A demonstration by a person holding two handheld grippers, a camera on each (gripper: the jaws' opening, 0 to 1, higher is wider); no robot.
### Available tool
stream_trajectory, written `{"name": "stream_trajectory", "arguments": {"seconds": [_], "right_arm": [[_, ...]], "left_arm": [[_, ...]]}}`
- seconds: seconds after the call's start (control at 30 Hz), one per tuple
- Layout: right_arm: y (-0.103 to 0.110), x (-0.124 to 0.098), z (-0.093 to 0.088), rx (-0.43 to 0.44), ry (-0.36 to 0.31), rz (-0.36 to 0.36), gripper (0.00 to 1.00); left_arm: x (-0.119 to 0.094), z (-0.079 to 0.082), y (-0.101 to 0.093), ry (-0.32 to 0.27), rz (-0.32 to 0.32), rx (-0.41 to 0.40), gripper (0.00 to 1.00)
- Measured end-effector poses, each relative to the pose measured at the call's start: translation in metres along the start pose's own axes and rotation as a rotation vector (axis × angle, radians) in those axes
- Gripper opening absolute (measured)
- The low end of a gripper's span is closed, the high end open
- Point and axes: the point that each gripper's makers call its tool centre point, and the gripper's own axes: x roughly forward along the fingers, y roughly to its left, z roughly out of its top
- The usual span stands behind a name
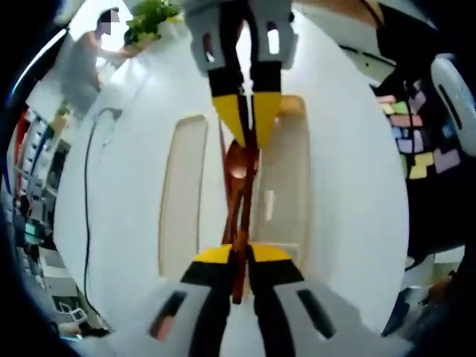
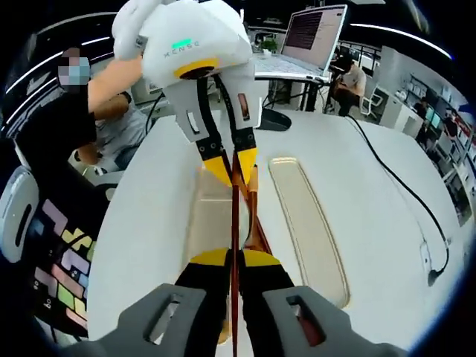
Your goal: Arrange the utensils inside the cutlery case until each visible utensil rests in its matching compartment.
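Small grey letters run across the white housing of the opposite hand-held gripper [image 2: 235,169] in the right gripper view, just above its round ring, but they're too blurred to spell out with confidence. Behind it, past the worktop's far edge, a monitor [image 2: 314,39] carries lines of text, all too small to read. Nothing is legible in the left gripper view.

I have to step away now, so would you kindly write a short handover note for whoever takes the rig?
Left gripper: shut on one end of the reddish-brown wooden utensils, a spoon and what look like chopsticks.
Right gripper: shut on the other end of the bundle.
Both hold it above the cream oblong cutlery case, open in two halves on the round white table.
Done: utensils picked up.
Left: lower each piece into its matching compartment; none is visibly seated yet.
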Motion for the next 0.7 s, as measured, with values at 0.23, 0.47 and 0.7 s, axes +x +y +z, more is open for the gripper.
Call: {"name": "stream_trajectory", "arguments": {"seconds": [0.23,0.47,0.7], "right_arm": [[0.015,0.010,-0.005,0.030,0.039,0.028,0.03],[0.023,0.016,-0.003,0.060,0.021,0.067,0.03],[0.028,0.023,-0.002,0.081,0.017,0.089,0.03]], "left_arm": [[0.005,-0.005,-0.013,0.018,-0.044,-0.010,0.07],[0.004,-0.013,-0.024,0.019,-0.100,-0.058,0.08],[0.006,-0.020,-0.029,0.037,-0.117,-0.072,0.08]]}}
